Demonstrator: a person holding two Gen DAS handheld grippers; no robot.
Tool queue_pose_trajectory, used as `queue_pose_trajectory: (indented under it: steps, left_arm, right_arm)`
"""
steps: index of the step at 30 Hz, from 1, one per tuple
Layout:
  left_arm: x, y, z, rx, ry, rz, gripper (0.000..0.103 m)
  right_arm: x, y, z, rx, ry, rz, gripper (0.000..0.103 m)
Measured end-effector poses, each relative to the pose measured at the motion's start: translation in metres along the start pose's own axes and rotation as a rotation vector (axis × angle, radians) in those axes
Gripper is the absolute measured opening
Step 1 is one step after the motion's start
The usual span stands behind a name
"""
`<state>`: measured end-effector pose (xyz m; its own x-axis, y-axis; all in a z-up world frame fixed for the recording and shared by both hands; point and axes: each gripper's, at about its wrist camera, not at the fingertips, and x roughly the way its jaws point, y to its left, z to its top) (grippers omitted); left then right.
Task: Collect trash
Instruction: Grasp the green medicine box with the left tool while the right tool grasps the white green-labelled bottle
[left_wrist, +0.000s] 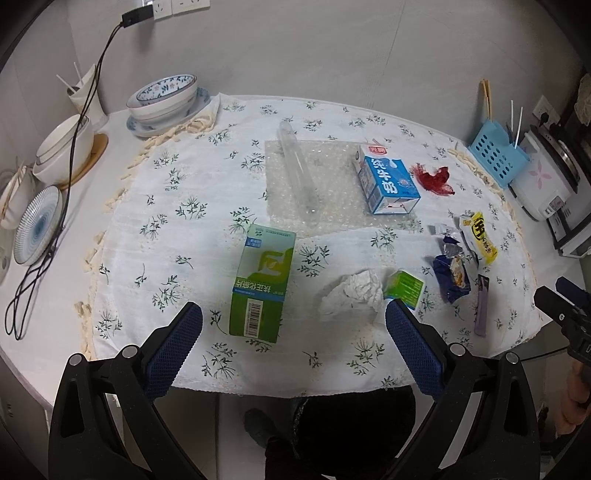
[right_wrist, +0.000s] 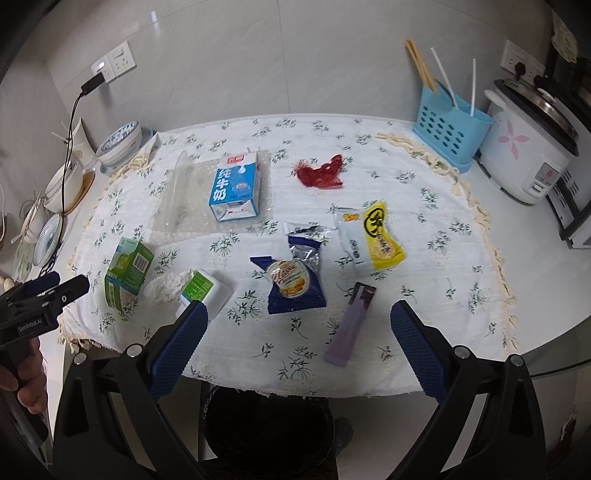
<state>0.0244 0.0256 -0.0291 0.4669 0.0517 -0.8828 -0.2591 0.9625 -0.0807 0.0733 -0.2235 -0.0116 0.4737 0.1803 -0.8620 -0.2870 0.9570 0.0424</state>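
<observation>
Hovering at the near edge of the bench (right_wrist: 535, 280), the left tool (left_wrist: 293, 317) and right tool (right_wrist: 299, 317) both gape apart, empty. Trash lies scattered on the cloth: milk carton (right_wrist: 234, 190), green box (left_wrist: 260, 284), blue wrapper (right_wrist: 295, 284). A dark bin (right_wrist: 266, 432) waits below, contents unreadable.
</observation>
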Motion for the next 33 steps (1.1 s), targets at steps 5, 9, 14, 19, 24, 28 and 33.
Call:
queue_pose_trajectory:
  steps: [5,9,14,19,24,28,33]
  left_arm:
    - [0.03,0.021,0.008,-0.017,0.038,0.023,0.097]
    - [0.055,0.031,0.013,-0.018,0.067,0.029,0.097]
    - [0.081,0.038,0.021,-0.012,0.09,0.04,0.096]
    - [0.099,0.04,0.024,-0.001,0.118,0.047,0.094]
    - [0.111,0.038,0.026,0.0,0.136,0.048,0.088]
    - [0.115,0.037,0.025,-0.002,0.146,0.04,0.077]
    - [0.118,0.034,0.026,-0.012,0.156,0.024,0.066]
  right_arm:
    - [0.025,0.027,0.003,-0.051,0.048,0.01,0.095]
    - [0.049,0.046,0.007,-0.084,0.084,0.017,0.093]
    - [0.08,0.07,0.011,-0.137,0.117,0.028,0.093]
    - [0.106,0.081,0.012,-0.132,0.176,0.052,0.09]
    - [0.121,0.088,0.009,-0.13,0.213,0.062,0.081]
    - [0.125,0.088,0.008,-0.11,0.231,0.08,0.072]
    - [0.128,0.084,0.01,-0.07,0.242,0.102,0.065]
